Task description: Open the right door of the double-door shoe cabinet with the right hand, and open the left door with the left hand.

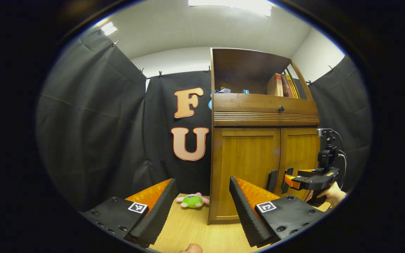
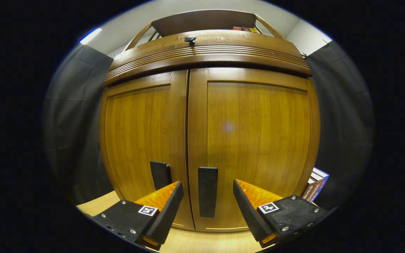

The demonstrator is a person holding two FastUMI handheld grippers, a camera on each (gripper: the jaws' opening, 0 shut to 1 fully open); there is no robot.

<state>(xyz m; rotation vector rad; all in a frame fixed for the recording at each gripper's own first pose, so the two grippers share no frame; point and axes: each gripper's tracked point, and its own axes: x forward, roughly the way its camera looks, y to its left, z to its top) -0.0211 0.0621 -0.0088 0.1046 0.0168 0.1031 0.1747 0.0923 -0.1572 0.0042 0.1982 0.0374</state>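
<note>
The wooden shoe cabinet stands with both doors shut. In the right gripper view, the left door [image 2: 135, 133] and right door [image 2: 255, 133] fill the front, each with a dark vertical handle. My right gripper [image 2: 207, 200] is open, its fingers on either side of the right door's handle [image 2: 207, 191] with gaps on both sides. The left door's handle [image 2: 160, 174] sits just left of it. In the left gripper view, my left gripper [image 1: 202, 200] is open and empty, well back from the cabinet's left door [image 1: 246, 168]. The right gripper [image 1: 290, 181] reaches the handles, held by a hand [image 1: 332, 195].
A green plush toy [image 1: 192, 201] lies on the wooden floor by the cabinet's left corner. A drawer with a round knob [image 2: 190, 38] runs above the doors, and books [image 1: 282, 85] stand on the open shelf. More books [image 2: 316, 188] lean at the cabinet's right side.
</note>
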